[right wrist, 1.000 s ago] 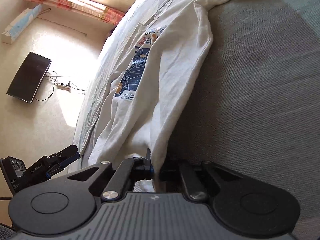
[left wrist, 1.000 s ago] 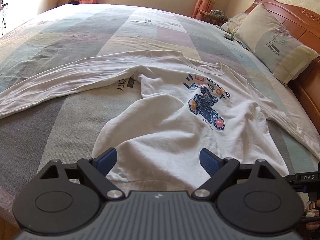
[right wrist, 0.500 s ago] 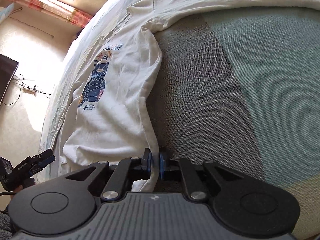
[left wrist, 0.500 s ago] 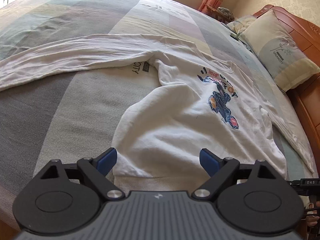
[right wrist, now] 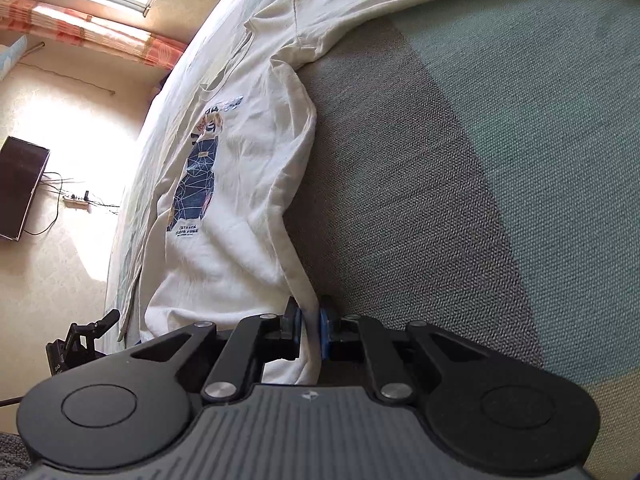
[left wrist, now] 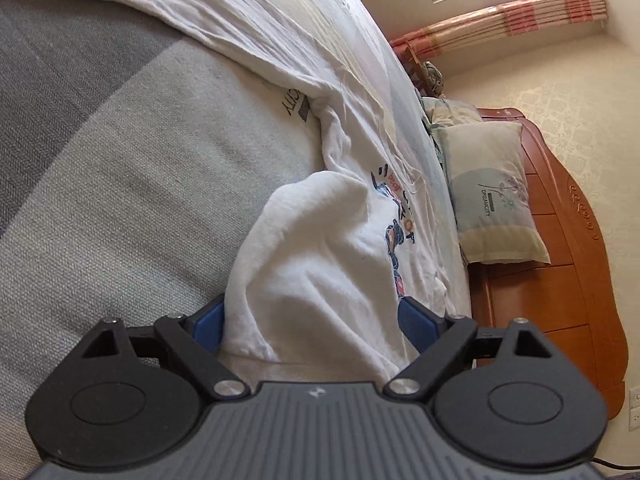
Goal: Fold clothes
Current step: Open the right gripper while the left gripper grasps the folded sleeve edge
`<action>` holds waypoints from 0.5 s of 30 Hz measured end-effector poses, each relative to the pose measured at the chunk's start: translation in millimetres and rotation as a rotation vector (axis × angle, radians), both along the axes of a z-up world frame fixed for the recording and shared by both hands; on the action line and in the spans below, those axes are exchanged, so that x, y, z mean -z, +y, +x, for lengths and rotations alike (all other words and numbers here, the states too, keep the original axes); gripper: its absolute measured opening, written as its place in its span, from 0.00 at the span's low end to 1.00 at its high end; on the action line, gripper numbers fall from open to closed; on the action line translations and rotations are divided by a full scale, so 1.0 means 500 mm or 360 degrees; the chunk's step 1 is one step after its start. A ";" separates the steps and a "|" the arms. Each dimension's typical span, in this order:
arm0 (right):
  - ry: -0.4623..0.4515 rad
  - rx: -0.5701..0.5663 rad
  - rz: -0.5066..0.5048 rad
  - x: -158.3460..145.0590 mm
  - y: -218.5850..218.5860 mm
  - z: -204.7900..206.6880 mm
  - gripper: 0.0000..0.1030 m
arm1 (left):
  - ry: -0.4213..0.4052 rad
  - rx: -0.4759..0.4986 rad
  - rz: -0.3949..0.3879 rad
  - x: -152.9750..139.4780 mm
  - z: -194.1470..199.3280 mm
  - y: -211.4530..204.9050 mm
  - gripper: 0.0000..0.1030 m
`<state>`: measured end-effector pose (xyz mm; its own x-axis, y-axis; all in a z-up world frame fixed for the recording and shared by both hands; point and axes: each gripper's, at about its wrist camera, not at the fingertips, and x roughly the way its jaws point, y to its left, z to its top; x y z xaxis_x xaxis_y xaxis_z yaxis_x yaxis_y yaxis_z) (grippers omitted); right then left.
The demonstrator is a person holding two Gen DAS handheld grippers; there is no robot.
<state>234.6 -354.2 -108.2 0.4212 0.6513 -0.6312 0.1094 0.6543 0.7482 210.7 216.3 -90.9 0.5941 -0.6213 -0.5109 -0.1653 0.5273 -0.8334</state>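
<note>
1. The white sweatshirt (left wrist: 320,264) lies print-up on the bed (left wrist: 120,200), sleeves spread outward, so the hem corners are reachable.
2. The right tool (right wrist: 309,332) is pinched narrow on one hem corner, anchoring that side.
3. The left tool (left wrist: 310,320) stands wide, its pads straddling the opposite hem corner without gripping it, probably lining up a matching pinch.

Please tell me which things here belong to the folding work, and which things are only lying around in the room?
Part of the job:
- white sweatshirt spread on the bed
- left hand-held gripper, open around the hem
- right hand-held gripper, shut on the sweatshirt's edge

Just lying about:
- pillow by the wooden headboard
- curtain
- dark screen and power strip on the floor
</note>
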 end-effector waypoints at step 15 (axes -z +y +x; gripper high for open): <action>-0.0070 0.0127 0.0336 0.021 -0.003 -0.038 0.54 | 0.0085 0.0306 -0.0141 0.025 0.083 -0.036 0.85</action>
<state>215.4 -355.7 -119.0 0.5010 0.7302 -0.4645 0.1189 0.4736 0.8727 252.0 198.5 -103.5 0.4338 -0.7647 -0.4766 -0.1136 0.4783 -0.8708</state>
